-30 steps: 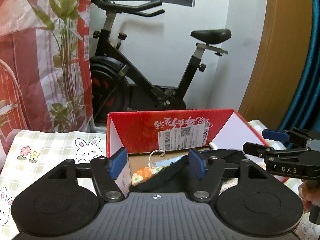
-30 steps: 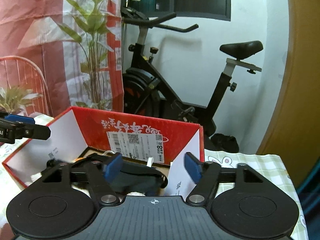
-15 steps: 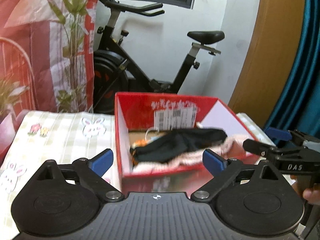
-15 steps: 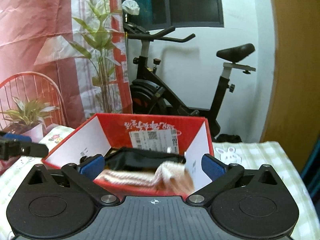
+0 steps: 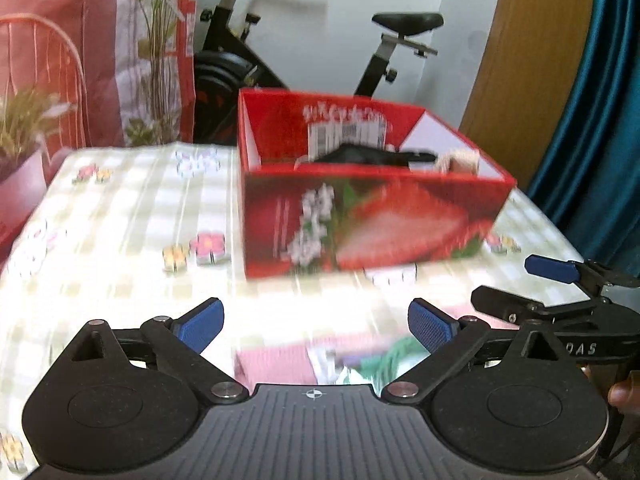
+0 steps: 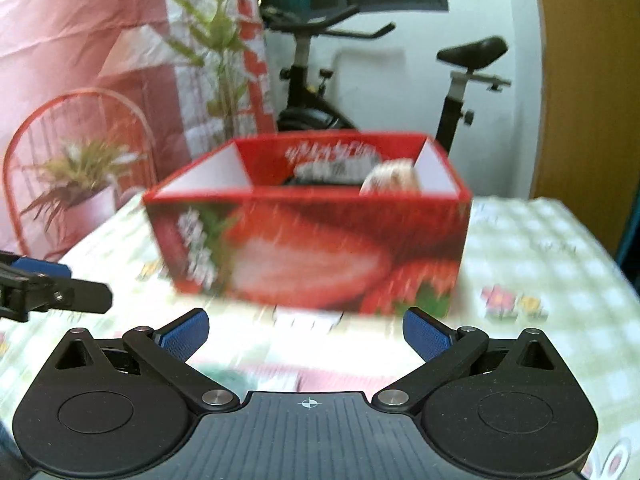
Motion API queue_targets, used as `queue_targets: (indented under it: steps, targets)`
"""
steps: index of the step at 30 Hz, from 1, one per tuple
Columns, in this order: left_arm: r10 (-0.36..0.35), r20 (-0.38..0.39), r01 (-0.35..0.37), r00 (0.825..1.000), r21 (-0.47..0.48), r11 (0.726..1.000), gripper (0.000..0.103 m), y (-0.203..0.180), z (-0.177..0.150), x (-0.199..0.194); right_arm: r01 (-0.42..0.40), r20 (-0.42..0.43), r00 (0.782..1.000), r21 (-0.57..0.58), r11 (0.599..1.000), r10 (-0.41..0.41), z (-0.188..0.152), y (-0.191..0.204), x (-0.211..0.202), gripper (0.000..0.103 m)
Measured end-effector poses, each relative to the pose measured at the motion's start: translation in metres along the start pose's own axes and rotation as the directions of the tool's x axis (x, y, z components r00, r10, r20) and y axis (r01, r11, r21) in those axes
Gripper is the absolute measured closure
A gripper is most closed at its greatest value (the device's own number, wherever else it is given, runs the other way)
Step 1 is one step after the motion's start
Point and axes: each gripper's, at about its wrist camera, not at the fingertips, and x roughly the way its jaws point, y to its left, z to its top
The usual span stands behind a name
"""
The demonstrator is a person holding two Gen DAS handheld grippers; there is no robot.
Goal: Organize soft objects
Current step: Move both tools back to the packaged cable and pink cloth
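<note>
A: Where do our grippers sit?

B: Our left gripper hangs low over the desk, its blue pads spread wide with nothing between them. Our right gripper is the same: pads well apart, holding nothing. In the left view we also see the right gripper at the right edge, beside ours.

A: And the soft things?

B: They lie in the red box, which stands on the checked cloth ahead of both grippers. A black cloth stretches across the inside, near the far wall with the label. A cream knit pokes up at the right end, just beside the black one. From the right view we see the knit rise above the near rim.

A: Anything nearer to us?

B: A pink and green patch lies on the desk just under the left gripper. It is too blurred for us to tell what it is.

A: And behind?

B: A bike stands past the desk, and a plant sits to the left.
</note>
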Motion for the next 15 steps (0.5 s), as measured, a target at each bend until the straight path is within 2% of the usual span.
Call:
queue_targets:
  steps: [7,12,15]
  targets:
    - [-0.007,-0.042,0.005,0.999,-0.039,0.999,0.003,-0.005,-0.034,0.005,-0.052,-0.070,0.996,-0.024,0.998,0.050,-0.029,0.010,-0.006,0.001]
    - [0.028,-0.047,-0.029,0.999,-0.032,0.999,0.004,-0.006,-0.047,0.003,-0.026,-0.087,0.996,-0.041,0.999,0.023,-0.035,0.013,-0.003,0.001]
    - [0.036,-0.043,-0.039,0.998,-0.069,0.997,0.004,0.002,-0.053,0.000,-0.022,-0.078,0.997,-0.048,0.999,0.018,-0.037,0.013,-0.004,0.001]
